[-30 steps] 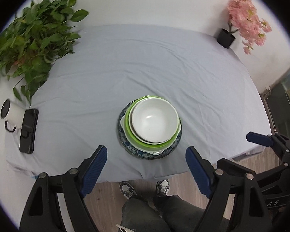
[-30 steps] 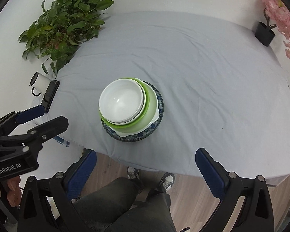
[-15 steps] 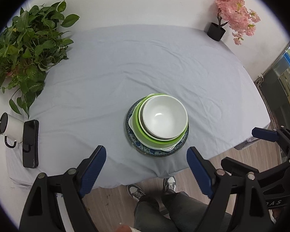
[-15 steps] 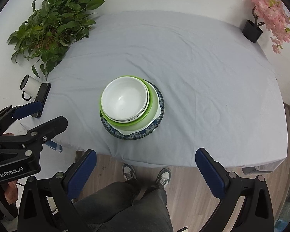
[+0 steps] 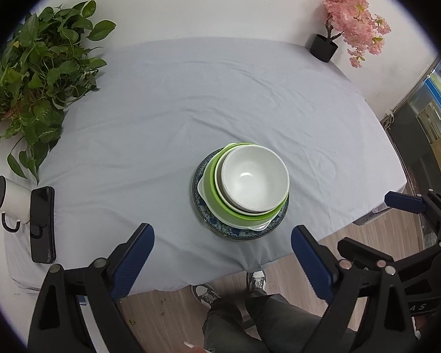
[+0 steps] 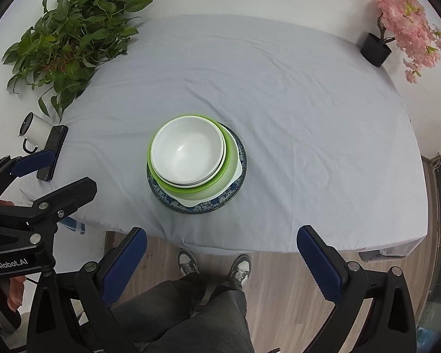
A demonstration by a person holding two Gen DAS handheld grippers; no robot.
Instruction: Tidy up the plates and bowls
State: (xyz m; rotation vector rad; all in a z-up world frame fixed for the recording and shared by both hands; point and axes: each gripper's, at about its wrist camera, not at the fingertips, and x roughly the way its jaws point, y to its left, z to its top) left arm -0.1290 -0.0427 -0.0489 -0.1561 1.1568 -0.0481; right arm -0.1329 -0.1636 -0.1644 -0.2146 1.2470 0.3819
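A stack stands near the front edge of the table: a white bowl (image 5: 255,184) nested in a green bowl (image 5: 211,188), on a white dish, on a blue patterned plate (image 5: 235,231). The same stack shows in the right wrist view, white bowl (image 6: 187,153), green bowl (image 6: 217,189), blue plate (image 6: 203,206). My left gripper (image 5: 222,251) is open and empty, held above the table's front edge, short of the stack. My right gripper (image 6: 222,254) is open and empty, also back from the stack, over the floor.
A grey cloth covers the table (image 5: 205,103). A green leafy plant (image 5: 41,67) sits at the far left, a pink flower pot (image 5: 323,47) at the far right. A white mug (image 5: 10,203) and a black phone (image 5: 42,223) lie at the left edge. The person's legs (image 6: 197,309) are below.
Both grippers have pulled back and up from the table, so the stack looks smaller and farther. The stack itself has not moved. Both grippers stay open.
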